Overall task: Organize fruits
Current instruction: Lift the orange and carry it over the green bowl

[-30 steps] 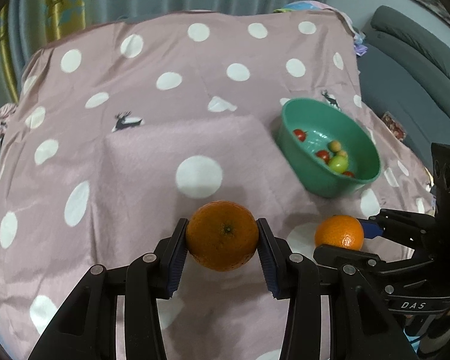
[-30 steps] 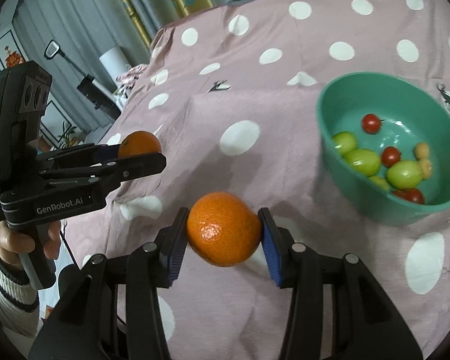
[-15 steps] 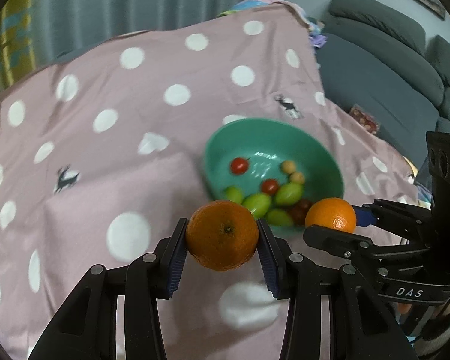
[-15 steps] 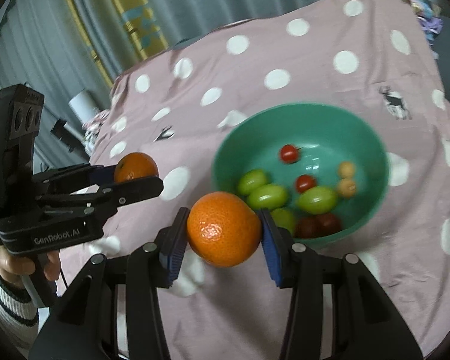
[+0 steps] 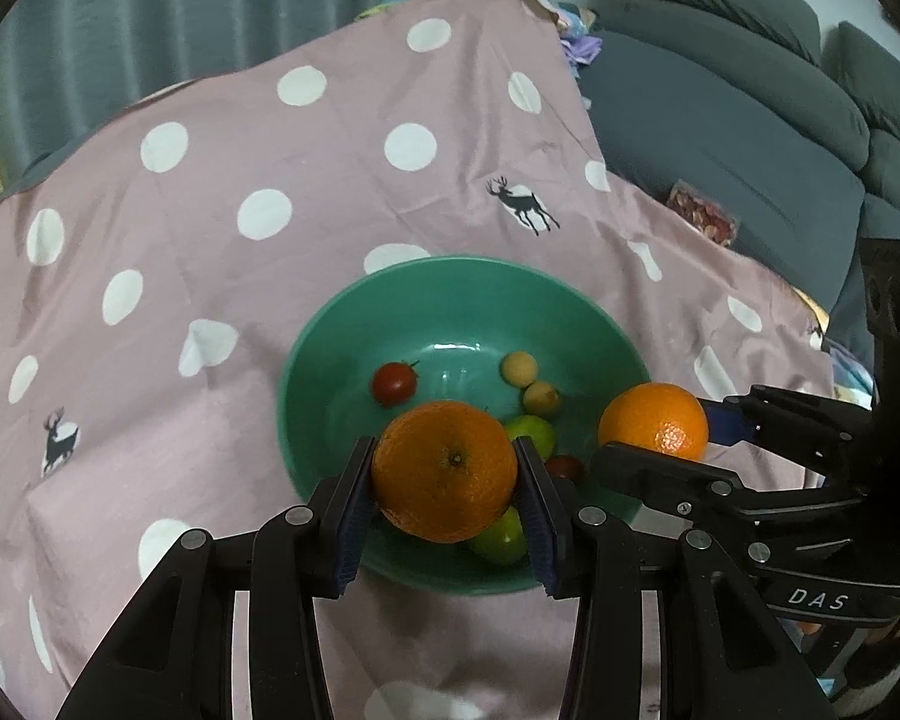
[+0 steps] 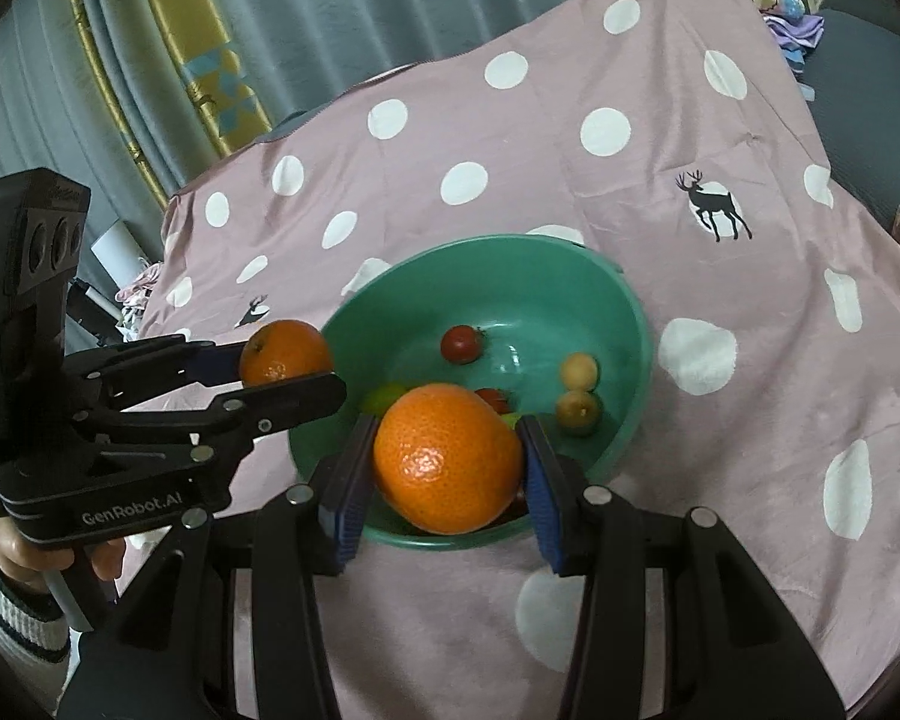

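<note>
Over the near rim of the bowl (image 5: 306, 360), my left gripper (image 5: 444, 471) clamps one orange (image 5: 444, 468); just beside it my right gripper (image 6: 447, 459) clamps another orange (image 6: 447, 456). Both are in the carrying step, so next I should lower each and let go inside, clear of the small fruits.

Below left gripper (image 5: 444, 480): the round green plastic bowl (image 5: 330, 372) lies open-topped; small red, yellow and green fruits (image 5: 394, 383) lie scattered over its floor.
Right of left gripper: the right gripper (image 5: 654, 429), clamped on a small orange (image 5: 654, 420), hangs close over the bowl's rim, narrowing passage there.
Left and ahead of both: bare pink polka-dot cloth (image 6: 750, 408), free.
Far right: grey sofa (image 5: 720, 120) bounds the cloth.
</note>
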A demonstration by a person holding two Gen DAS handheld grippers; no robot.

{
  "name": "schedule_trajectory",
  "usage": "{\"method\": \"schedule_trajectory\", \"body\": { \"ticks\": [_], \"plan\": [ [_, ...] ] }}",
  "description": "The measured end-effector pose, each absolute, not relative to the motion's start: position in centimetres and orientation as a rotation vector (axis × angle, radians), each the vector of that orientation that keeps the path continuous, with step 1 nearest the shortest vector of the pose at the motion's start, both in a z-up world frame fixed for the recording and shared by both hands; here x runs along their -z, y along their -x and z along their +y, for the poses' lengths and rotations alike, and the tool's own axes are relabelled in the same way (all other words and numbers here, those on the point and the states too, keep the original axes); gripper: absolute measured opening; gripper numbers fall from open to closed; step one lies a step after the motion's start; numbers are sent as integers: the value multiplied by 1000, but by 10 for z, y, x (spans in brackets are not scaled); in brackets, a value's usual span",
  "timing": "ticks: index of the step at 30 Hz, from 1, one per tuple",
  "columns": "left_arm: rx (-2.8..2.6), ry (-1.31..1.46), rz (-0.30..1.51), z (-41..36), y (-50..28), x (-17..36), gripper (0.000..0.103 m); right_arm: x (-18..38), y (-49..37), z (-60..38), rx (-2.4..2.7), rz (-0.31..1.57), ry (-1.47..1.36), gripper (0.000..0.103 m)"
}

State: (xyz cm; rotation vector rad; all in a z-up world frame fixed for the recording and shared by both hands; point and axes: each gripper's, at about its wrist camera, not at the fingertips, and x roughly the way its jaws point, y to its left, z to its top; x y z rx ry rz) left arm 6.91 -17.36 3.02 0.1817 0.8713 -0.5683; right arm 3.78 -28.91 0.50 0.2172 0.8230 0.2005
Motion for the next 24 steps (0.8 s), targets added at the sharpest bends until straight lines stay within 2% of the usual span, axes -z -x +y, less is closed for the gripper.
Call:
{"method": "schedule_trajectory", "body": {
  "ticks": [24],
  "plan": [
    [558,-285,956,-194,-97,5,45,17,-67,-285,-153,926,-79,46]
  ]
}}
